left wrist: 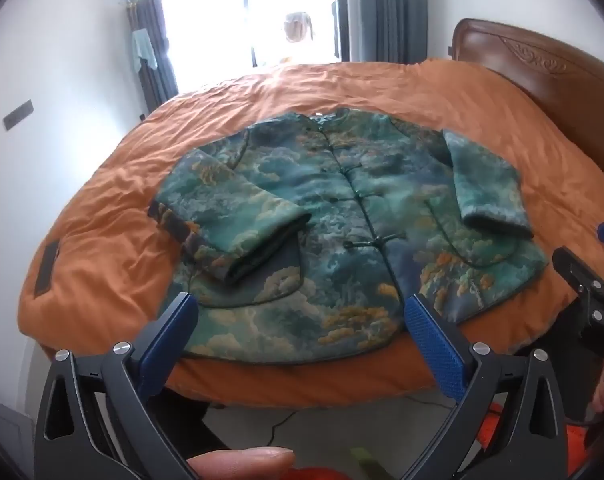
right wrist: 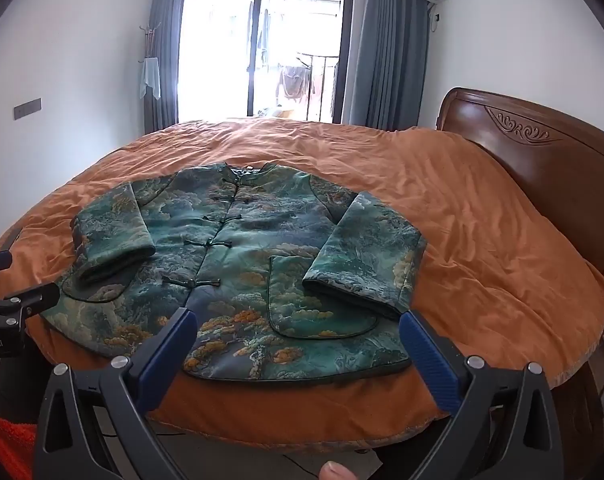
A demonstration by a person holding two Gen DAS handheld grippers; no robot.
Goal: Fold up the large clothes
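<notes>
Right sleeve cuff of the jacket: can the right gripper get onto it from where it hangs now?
Probably yes. The right gripper is open and empty, and the cuff lies on top of the jacket just ahead of it, with nothing between them.

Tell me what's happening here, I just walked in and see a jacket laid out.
A person holds a gripper in each hand over a bed. A green jacket lies flat on it, buttoned, both sleeves folded in over the front. The left gripper and right gripper hover open near the hem, touching nothing. No body fold has been made yet.
</notes>
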